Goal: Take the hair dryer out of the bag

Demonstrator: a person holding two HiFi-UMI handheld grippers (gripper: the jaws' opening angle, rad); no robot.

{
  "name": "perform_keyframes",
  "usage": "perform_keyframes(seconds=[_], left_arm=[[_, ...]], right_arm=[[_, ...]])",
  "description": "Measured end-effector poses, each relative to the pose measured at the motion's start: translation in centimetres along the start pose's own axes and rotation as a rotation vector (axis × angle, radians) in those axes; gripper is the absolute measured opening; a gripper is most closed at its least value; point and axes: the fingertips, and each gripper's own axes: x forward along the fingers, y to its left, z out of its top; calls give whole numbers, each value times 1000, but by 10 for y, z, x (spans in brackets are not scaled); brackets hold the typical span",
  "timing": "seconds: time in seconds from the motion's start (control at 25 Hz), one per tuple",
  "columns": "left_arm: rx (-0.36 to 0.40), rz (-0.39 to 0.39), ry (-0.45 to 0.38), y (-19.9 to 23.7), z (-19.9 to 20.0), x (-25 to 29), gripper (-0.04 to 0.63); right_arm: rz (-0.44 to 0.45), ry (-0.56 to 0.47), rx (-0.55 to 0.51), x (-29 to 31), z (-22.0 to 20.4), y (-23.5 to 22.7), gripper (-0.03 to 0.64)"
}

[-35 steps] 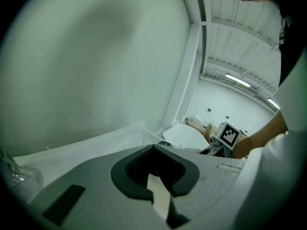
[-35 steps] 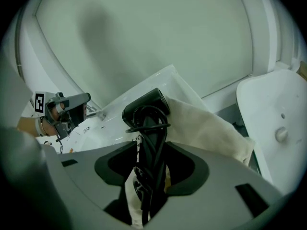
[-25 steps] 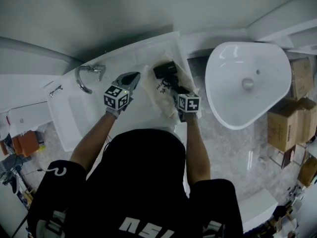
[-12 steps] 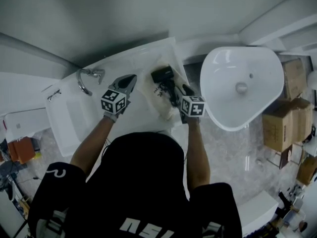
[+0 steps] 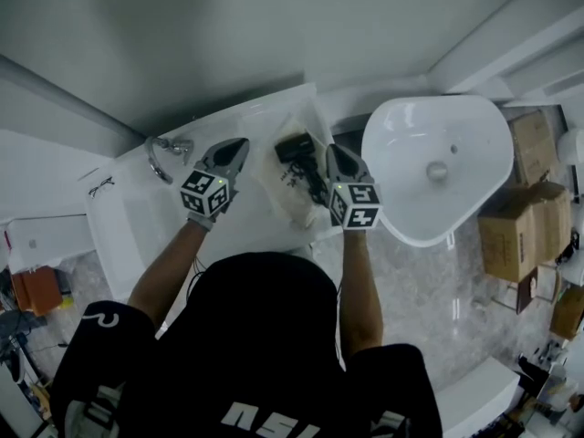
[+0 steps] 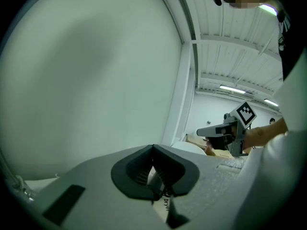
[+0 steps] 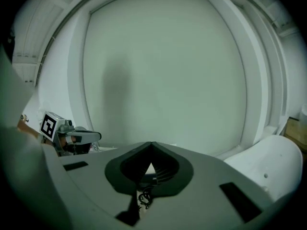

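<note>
The left gripper [image 5: 239, 145] and right gripper [image 5: 333, 151] are being held closed. The black hair dryer [image 5: 294, 147] is lying in the cream bag [image 5: 290, 197] between them. If left unpinned, the bag risks being dragged along.

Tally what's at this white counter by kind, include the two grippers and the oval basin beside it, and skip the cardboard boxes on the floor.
grippers: 2 (left gripper, right gripper)
faucet: 1
bag: 1
hair dryer: 1
oval basin: 1
Total: 6
</note>
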Motion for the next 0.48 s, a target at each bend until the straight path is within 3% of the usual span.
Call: perform_keyframes(seconds=[0.16, 0.48], left_arm=[[-1, -2, -50, -6, 21, -7, -2], [15, -14, -97, -20, 44, -10, -2]], right_arm=[[-8, -46, -68, -12, 21, 15, -5], [-9, -72, -67, -23, 27, 19, -5]])
